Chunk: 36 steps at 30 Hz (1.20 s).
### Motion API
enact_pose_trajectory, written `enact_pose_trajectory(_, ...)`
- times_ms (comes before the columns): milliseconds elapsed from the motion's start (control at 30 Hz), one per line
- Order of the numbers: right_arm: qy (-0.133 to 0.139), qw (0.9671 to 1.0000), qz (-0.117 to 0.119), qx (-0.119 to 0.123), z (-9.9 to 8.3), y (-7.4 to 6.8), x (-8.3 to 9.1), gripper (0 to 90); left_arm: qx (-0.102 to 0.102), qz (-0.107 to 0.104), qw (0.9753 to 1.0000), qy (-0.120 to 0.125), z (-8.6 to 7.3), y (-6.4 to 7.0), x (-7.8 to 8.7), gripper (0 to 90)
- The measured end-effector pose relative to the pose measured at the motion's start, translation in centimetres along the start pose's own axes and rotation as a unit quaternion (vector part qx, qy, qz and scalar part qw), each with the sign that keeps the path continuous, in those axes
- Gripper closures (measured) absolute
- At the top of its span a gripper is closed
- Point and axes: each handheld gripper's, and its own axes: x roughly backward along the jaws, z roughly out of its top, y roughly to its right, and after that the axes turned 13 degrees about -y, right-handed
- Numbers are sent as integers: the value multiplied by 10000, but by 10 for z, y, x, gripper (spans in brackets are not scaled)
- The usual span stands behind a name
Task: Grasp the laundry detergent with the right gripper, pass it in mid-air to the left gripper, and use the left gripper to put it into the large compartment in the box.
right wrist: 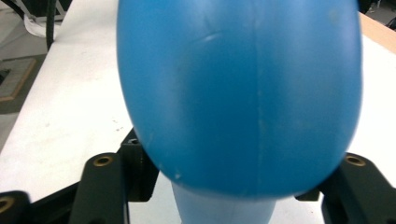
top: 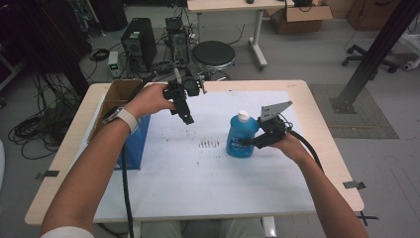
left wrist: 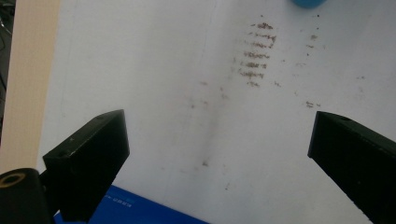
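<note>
1. My right gripper (top: 253, 142) pinches the blue bottle (top: 241, 136), standing upright just right of the brown smudges (top: 208, 144).
2. My left gripper (top: 186, 118) hovers spread beyond those smudges.
3. I should grip firmly and lift straight.

Lab; computer tower (top: 138, 43); cables (top: 29, 130)

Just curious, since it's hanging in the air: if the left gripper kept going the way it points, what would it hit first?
Probably the white table cover: the open left gripper points down at a bare, lightly stained patch.
</note>
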Motion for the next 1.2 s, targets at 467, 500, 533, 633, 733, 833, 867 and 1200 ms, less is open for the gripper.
enact_pose_trajectory(467, 107, 9999, 26, 34, -2, 2, 1, 436, 37, 5, 10000, 17, -2, 0, 0, 58)
enact_pose_trajectory(500, 98, 9999, 21, 46, -2, 1, 1, 437, 31, 7, 10000, 15, -2, 0, 1, 58)
enact_pose_trajectory(533, 86, 10000, 12, 49, -1, 1, 1, 439, 31, 7, 10000, 15, -2, 0, 1, 58)
enact_pose_trajectory(633, 61, 10000, 19, 44, -1, -1, 2, 441, 24, 10, 10000, 37, -3, 1, 2, 58)
enact_pose_trajectory(733, 71, 9999, 3, 76, 1, -2, 5, 442, 5, 5, 10000, 60, -3, 2, 4, 58)
enact_pose_trajectory(833, 93, 9999, -31, 83, 2, -3, 11, 442, -24, 22, 9999, 99, -2, 5, 7, 59)
enact_pose_trajectory(867, 109, 9999, -40, 71, 2, -4, 13, 442, -33, 22, 9999, 108, -2, 6, 8, 59)
enact_pose_trajectory(1200, 7, 9999, -27, 125, 9, -15, 32, 441, -173, 133, 9995, 213, -1, 22, 25, 60)
